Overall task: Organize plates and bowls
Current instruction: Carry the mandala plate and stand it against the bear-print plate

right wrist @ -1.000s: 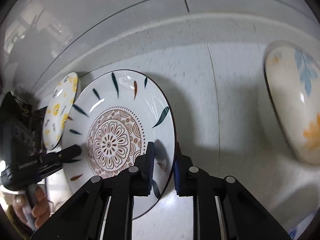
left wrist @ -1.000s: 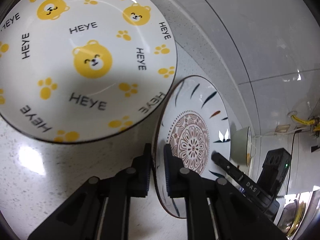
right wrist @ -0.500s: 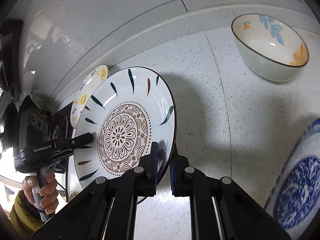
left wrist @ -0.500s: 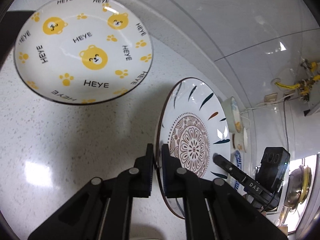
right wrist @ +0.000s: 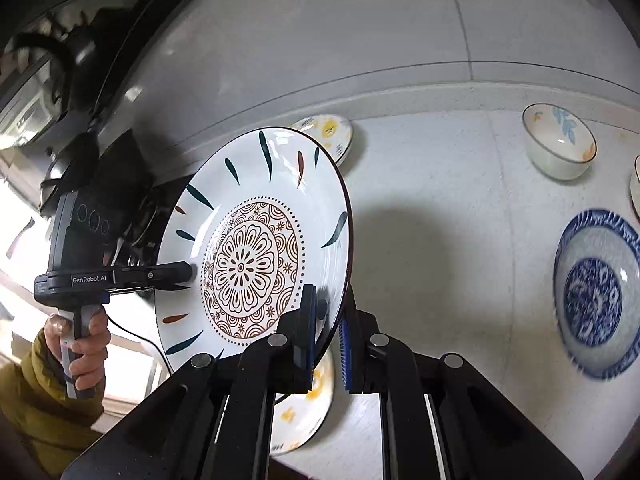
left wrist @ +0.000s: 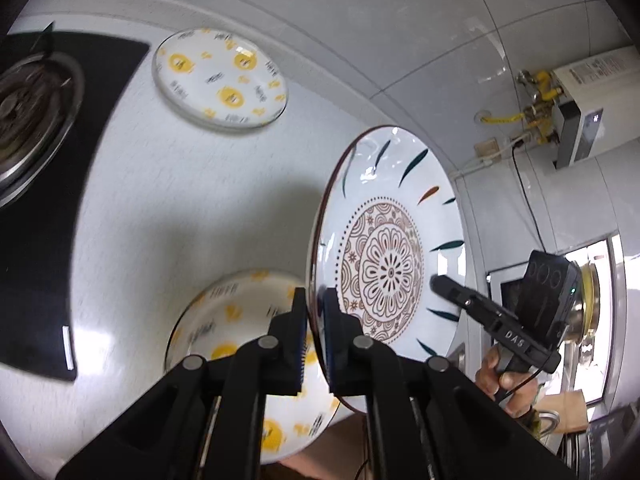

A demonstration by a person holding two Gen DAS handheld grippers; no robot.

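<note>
The mandala plate [left wrist: 390, 264], white with a brown flower medallion and dark leaf strokes, hangs in the air above the counter [left wrist: 180, 200], tilted steeply on its edge and held from both sides. The left hand-held gripper [left wrist: 316, 328] is clamped on one part of its rim, and the right hand-held gripper [right wrist: 326, 330] is clamped on the opposite part, each with a finger on either face of the plate. Compared with a second ago, the plate has been lifted well up from the counter: both cameras now look down from higher, so much more of the scene shows. A bear-print plate [left wrist: 220, 82] that filled the left view earlier now lies small and far off near the black stove [left wrist: 36, 168]. A second bear-print dish [left wrist: 248, 356] has come into view on the counter directly beneath the raised plate. In the right view, a small floral bowl [right wrist: 560, 148] and a blue-patterned bowl [right wrist: 596, 294] sit well apart to the right, and the edge of another bowl is only partly visible at the frame's border. The rise suggests the plate is being carried toward a stack, and the dish below looks like a likely resting place. Setting it down would call for levelling it first, since at this tilt it could slip or strike the dish edge-on.
</note>
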